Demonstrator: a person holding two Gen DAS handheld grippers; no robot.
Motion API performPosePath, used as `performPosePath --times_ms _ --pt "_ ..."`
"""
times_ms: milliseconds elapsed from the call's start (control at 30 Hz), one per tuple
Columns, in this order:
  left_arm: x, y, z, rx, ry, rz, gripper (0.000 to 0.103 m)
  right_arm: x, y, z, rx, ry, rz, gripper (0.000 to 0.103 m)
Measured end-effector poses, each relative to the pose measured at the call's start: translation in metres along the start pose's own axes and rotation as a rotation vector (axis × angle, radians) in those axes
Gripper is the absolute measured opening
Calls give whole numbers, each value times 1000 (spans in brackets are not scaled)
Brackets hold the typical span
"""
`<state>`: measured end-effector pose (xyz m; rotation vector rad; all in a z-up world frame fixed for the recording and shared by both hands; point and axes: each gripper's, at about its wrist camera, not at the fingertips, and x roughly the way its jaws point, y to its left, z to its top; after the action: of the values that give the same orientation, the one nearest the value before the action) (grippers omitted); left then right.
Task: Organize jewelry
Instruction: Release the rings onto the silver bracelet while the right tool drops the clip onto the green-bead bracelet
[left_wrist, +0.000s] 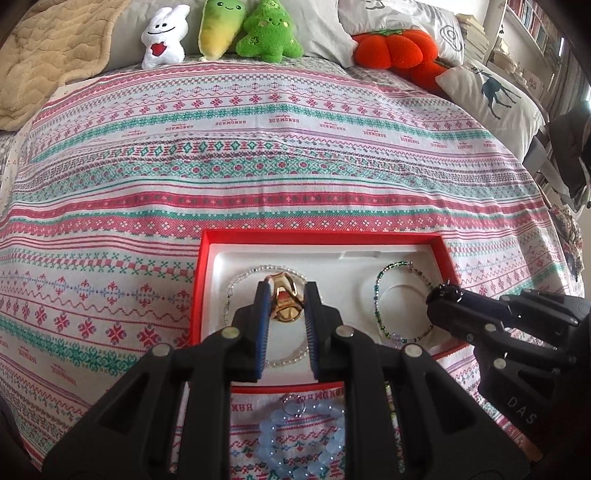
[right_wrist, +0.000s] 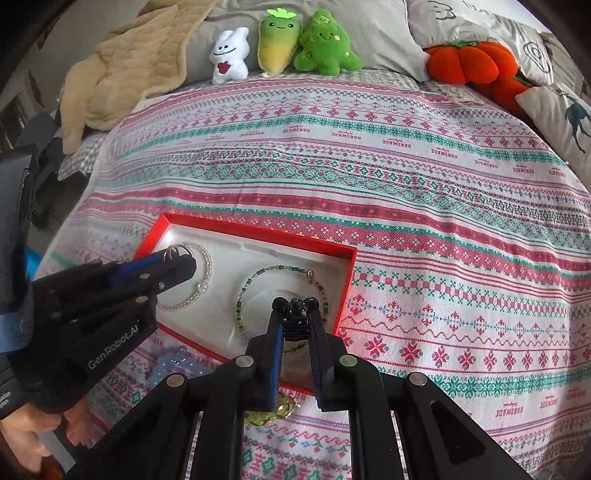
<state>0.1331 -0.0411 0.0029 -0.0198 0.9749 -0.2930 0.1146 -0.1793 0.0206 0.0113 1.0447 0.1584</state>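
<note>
Red box (left_wrist: 201, 280) with white insert lies open on the patterned bedspread (left_wrist: 258, 155), serving as the sorting tray. Clear bead bracelet (left_wrist: 236, 280) occupies its left recess, green bead bracelet (left_wrist: 380, 295) the right.

Left gripper (left_wrist: 286, 295) hangs over the left recess, jaws narrowly apart and clamped on a gold hair clip (left_wrist: 284, 299), apparently to set it inside the clear ring.

Right gripper (right_wrist: 295, 306) sits over the green bracelet, nearly closed on a small black clip (right_wrist: 295, 314).

Pale blue bead bracelet (left_wrist: 299, 443) waits on the bedspread, near side of the box, unsorted.
</note>
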Motion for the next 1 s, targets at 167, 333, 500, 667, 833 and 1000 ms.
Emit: performPosePath --times_ms 167,333,500,667,833,1000 --pt "-2 -1 1 3 0 9 21 2 -3 2 9 1 6 14" --pt "-13 -3 -2 30 -9 14 32 3 -4 2 9 1 9 14" --pt "-26 -2 -3 36 -22 14 48 4 -4 3 9 3 8 14" --pt "-38 1 -7 47 -34 14 60 7 -2 4 3 6 6 14" --pt "-46 8 -10 32 -35 19 68 8 -1 4 -1 8 6 14" --pt "-54 14 -12 21 -41 35 77 4 2 5 -9 10 0 18"
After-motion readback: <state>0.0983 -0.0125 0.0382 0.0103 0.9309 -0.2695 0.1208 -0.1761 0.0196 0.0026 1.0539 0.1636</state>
